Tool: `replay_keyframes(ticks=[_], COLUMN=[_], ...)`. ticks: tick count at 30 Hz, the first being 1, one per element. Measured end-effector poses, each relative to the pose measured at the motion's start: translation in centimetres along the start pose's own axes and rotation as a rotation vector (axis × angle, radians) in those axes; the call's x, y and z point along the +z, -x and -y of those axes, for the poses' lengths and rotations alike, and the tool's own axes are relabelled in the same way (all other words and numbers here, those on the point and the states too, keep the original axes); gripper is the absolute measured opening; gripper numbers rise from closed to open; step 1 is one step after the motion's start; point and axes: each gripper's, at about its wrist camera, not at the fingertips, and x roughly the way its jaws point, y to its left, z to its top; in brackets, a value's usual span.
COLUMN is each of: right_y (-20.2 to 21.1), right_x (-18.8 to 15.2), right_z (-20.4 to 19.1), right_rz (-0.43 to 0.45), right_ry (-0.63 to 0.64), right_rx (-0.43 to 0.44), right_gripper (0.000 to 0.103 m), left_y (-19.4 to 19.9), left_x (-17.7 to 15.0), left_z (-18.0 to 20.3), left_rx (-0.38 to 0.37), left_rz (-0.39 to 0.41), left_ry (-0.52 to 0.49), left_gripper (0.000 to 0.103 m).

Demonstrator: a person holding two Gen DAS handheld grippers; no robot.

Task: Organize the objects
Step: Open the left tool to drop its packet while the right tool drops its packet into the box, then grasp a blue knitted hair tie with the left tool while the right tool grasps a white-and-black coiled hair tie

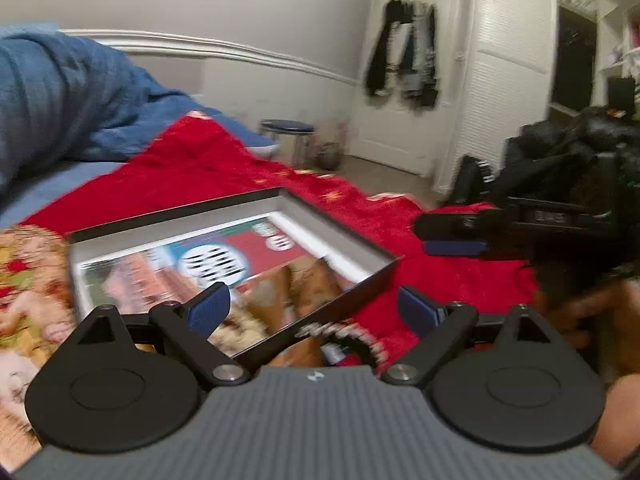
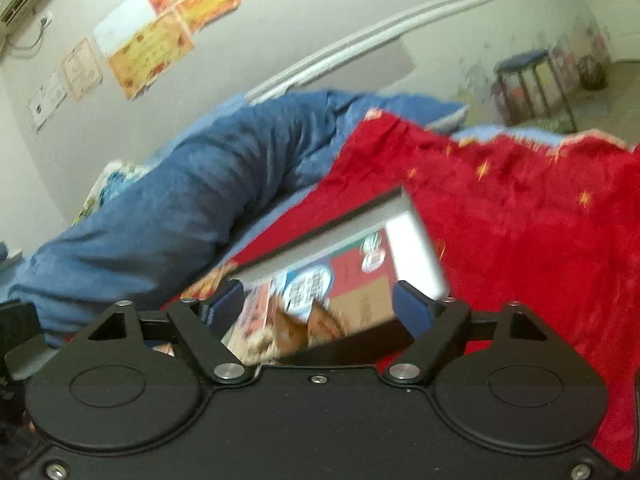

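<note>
Both hand-held grippers, left [image 1: 314, 308] and right [image 2: 318, 306], hang spread and empty over the shallow box [image 1: 304, 210], which rests on the red blanket [image 1: 460, 280] on the bed. Printed packets [image 1: 224, 264] lie flat inside it (contents too blurred to name). Soft bedding could let the box tip or slide if a finger presses its rim.
</note>
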Motion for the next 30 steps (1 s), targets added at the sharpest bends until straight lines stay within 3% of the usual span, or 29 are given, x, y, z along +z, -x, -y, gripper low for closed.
replay_keyframes(ticks=[2,4,8,12,18,19,22,23,24,30], right_y=[-0.7,-1.7,-3.5,-4.5,-5.6,-5.6,-5.8,-5.9,-5.9,-6.7], right_x=[-0.4,-0.7,-1.5,-1.9,-2.3,-2.4,-2.5,-2.5,-2.5,-2.8], right_z=[-0.2,-0.5,-0.8,-0.7,-0.5,-0.6,-0.5,-0.5,-0.4,-0.6], right_rz=[-0.04,-0.071,-0.151,-0.196,-0.28,-0.285,-0.303,-0.311,-0.316,-0.353], right_ry=[0.025,0.039,0.049,0.047,0.011,0.011,0.004,-0.002,-0.009,-0.001], right_rx=[0.027,0.048,0.075,0.091,0.163,0.167,0.165,0.163,0.164,0.169], right_gripper=[0.075,0.072,0.066,0.056,0.05,0.05,0.05,0.05,0.05,0.05], left_y=[-0.2,-0.7,-0.7,-0.7,-3.3,-3.4,-3.1,-3.0,-2.8,-3.1], left_x=[-1.2,-1.8,-3.4,-5.1,-5.5,-5.6,-5.8,-5.7,-5.5,-5.0], left_z=[0.2,1.0,2.5,3.7,2.0,1.8,1.6,1.7,1.6,1.3], left_rx=[0.054,0.051,-0.098,-0.173,-0.159,-0.167,-0.169,-0.165,-0.162,-0.159], left_rz=[-0.048,-0.078,-0.105,-0.106,-0.235,-0.234,-0.202,-0.189,-0.181,-0.176], left_ry=[-0.036,-0.115,-0.235,-0.341,-0.236,-0.225,-0.237,-0.238,-0.235,-0.213], left_gripper=[0.095,0.095,0.095,0.084,0.077,0.076,0.059,0.045,0.041,0.034])
